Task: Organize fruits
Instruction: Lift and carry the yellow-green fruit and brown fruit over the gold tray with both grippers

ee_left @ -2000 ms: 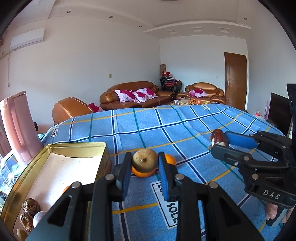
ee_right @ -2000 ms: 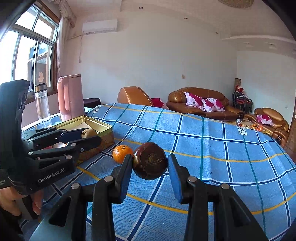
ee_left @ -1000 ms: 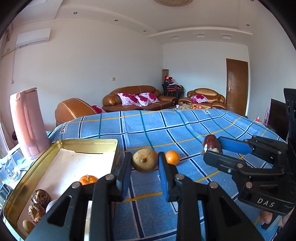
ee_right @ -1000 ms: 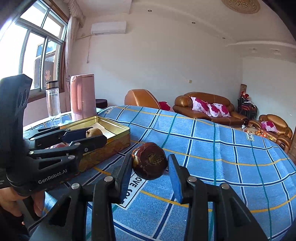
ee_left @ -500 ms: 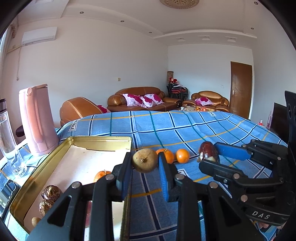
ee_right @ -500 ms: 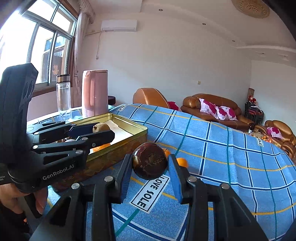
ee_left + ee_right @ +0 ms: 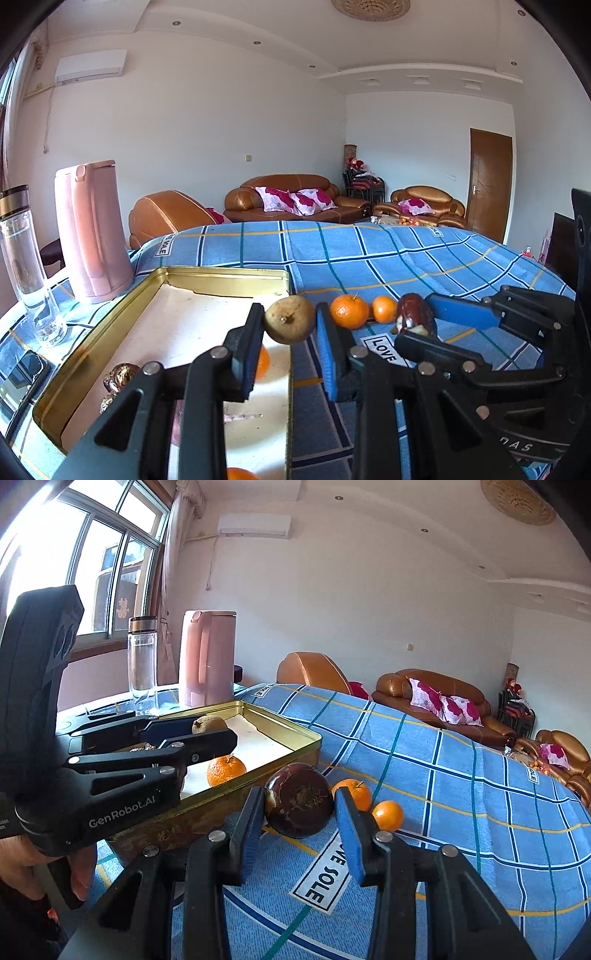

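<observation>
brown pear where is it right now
The brown pear is pinched in the left gripper, held above the near right edge of the gold tin, with two oranges on the cloth to its right.

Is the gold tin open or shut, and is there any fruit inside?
Open. The gold tin has no lid on it, so its pale floor shows, and an orange lies inside, near the wall that faces the cloth.

Left black plastic two-finger gripper (image 7: 289, 334): blue ribbed pads, silver round screws along linkage arms, white "GenRobot.AI" lettering on side. Right black plastic two-finger gripper (image 7: 300, 814): same blue pads, silver screws, white "DAS" marking on body. Hand (image 7: 22, 864) partly visible, wrapped on left gripper's handle.
</observation>
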`<state>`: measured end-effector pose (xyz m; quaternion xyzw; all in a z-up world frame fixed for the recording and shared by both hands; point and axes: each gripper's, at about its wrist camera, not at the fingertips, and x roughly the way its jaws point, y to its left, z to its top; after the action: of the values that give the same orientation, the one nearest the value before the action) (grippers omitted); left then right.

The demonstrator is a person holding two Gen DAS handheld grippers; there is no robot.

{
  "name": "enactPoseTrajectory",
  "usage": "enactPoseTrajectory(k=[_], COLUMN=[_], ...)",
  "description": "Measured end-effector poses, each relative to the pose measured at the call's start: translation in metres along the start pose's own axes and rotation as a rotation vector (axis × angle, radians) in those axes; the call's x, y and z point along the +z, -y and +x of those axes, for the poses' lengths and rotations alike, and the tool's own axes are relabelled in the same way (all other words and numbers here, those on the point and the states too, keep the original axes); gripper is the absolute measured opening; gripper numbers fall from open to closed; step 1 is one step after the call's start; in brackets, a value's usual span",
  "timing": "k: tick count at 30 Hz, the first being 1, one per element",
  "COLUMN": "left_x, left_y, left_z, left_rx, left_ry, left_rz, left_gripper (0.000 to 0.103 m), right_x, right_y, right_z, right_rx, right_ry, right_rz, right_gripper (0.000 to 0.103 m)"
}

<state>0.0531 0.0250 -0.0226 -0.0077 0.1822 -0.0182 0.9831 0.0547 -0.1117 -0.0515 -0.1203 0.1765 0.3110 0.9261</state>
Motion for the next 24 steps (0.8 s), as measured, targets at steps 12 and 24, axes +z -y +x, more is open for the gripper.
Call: enactPoseTrajectory(k=[12, 24], left_x=[-0.003, -0.005], left_y=[-0.018, -0.036], left_z=[-0.006, -0.012], left_rx=[0.024, 0.052], left_ry=[0.001, 0.001], left_rz=[-0.02, -0.041], left_gripper=[0.029, 0.029], right_x=[0.003, 0.008], right_y=[-0.013, -0.03], right_z=[0.007, 0.016], right_rx=[0.02, 0.042], right_ry=[-0.005, -0.011], right_rz=[-0.018, -0.044], right_gripper=[0.041, 0.041])
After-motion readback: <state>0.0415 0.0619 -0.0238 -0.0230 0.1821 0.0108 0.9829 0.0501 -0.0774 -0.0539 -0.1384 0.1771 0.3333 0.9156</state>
